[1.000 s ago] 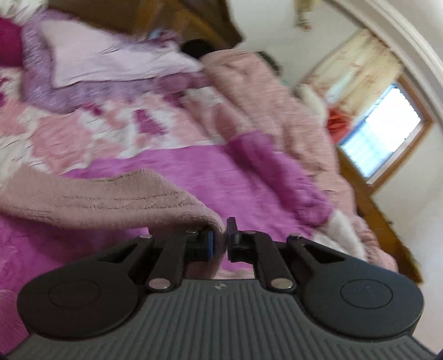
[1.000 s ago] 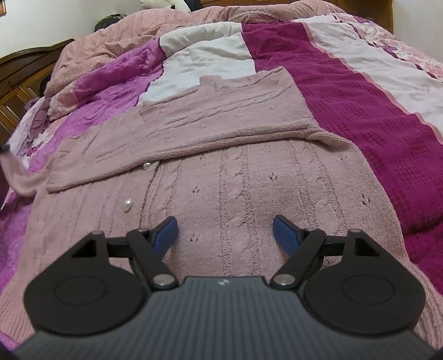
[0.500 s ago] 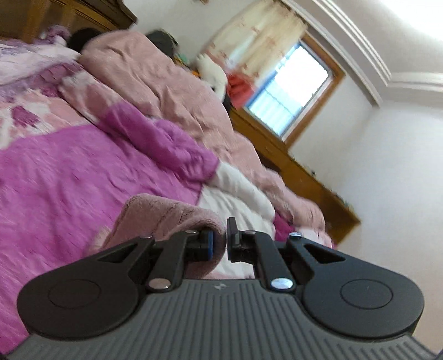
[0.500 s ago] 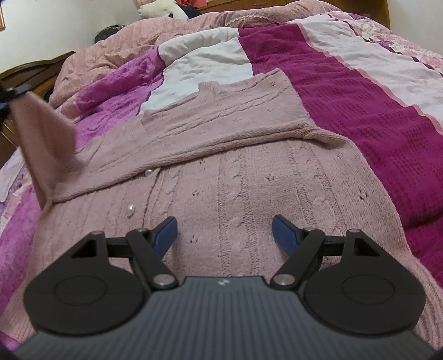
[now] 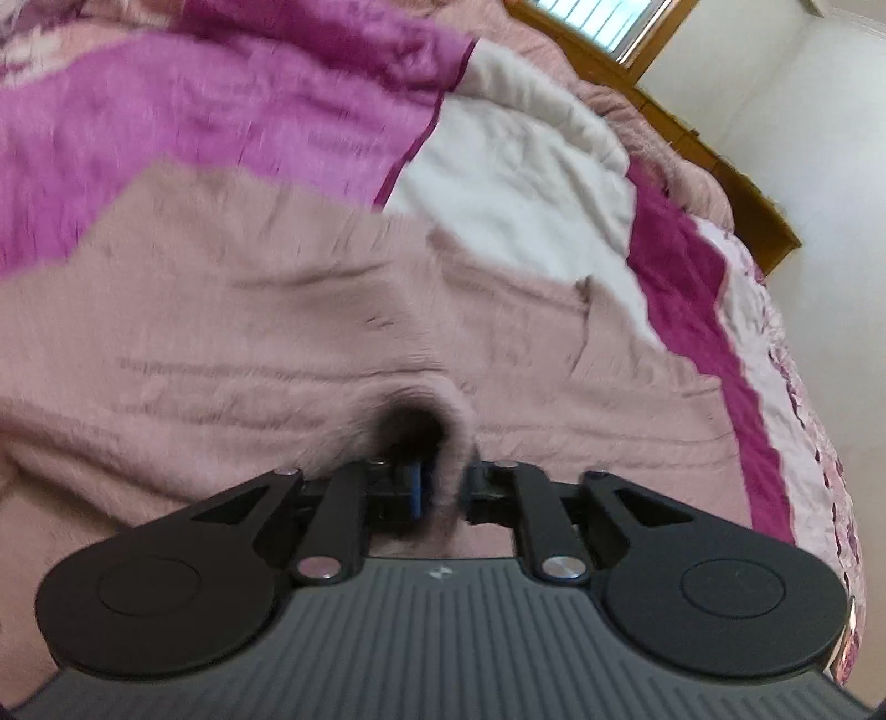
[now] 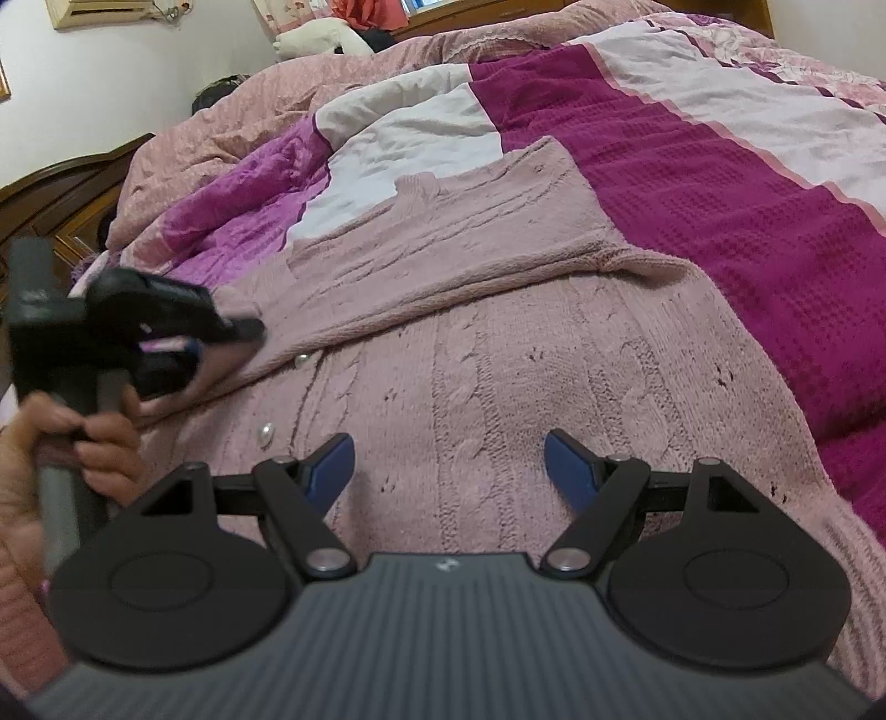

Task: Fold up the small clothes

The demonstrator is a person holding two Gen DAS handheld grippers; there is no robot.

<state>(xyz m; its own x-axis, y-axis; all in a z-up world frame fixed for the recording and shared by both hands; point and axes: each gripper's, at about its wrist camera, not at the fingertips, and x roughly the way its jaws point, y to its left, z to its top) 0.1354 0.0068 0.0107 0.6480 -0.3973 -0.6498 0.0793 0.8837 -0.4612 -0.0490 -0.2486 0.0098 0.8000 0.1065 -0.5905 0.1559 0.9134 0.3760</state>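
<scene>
A dusty-pink knit cardigan [image 6: 498, 360] lies flat on the bed, one sleeve [image 6: 443, 249] folded across its chest, pearl buttons [image 6: 267, 432] down its front. My left gripper [image 5: 443, 487] hovers low over the cardigan's left side with the other sleeve's cuff [image 5: 459, 421] between its jaws. Those jaws are opening, and a dark gap shows beside the blue pad. In the right wrist view the left gripper [image 6: 238, 338] appears blurred at the left, held by a person's hand [image 6: 83, 443]. My right gripper [image 6: 448, 465] stays open above the cardigan's lower body, holding nothing.
The magenta, white and pink bedspread [image 6: 720, 194] runs to the right of the cardigan. A heaped pink quilt [image 6: 332, 94] lies beyond it, with a white plush toy [image 6: 321, 39] behind. A dark wooden headboard [image 6: 55, 188] stands at the left.
The left gripper swung in from the bed's left with the sleeve, carried it over the cardigan's body and came down; its jaws have parted a little. The right gripper has stayed put.
</scene>
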